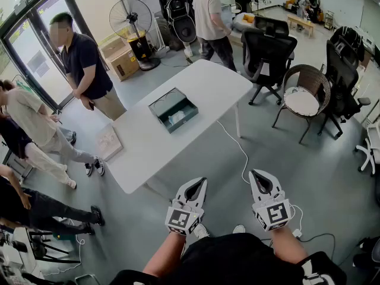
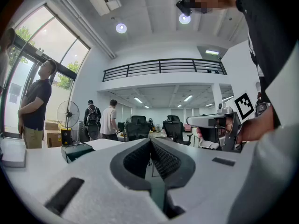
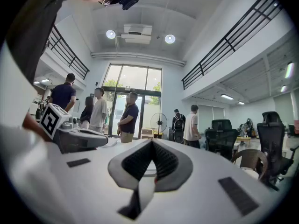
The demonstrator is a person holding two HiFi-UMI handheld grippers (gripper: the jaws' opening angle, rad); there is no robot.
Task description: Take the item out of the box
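Pale item (image 1: 177,119) in green box (image 1: 165,103) on desk (image 1: 202,82): probably light, flat; pinch an edge. Left gripper (image 1: 202,181) and right gripper (image 1: 255,174): fingers together, empty.

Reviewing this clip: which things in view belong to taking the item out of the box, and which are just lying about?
Job: green box, open on the white table; pale item inside it; left gripper and right gripper, both shut and empty.
Lying about: flat beige pad at the table's corner; floor fan; office chair; cardboard boxes; white cable on the floor.
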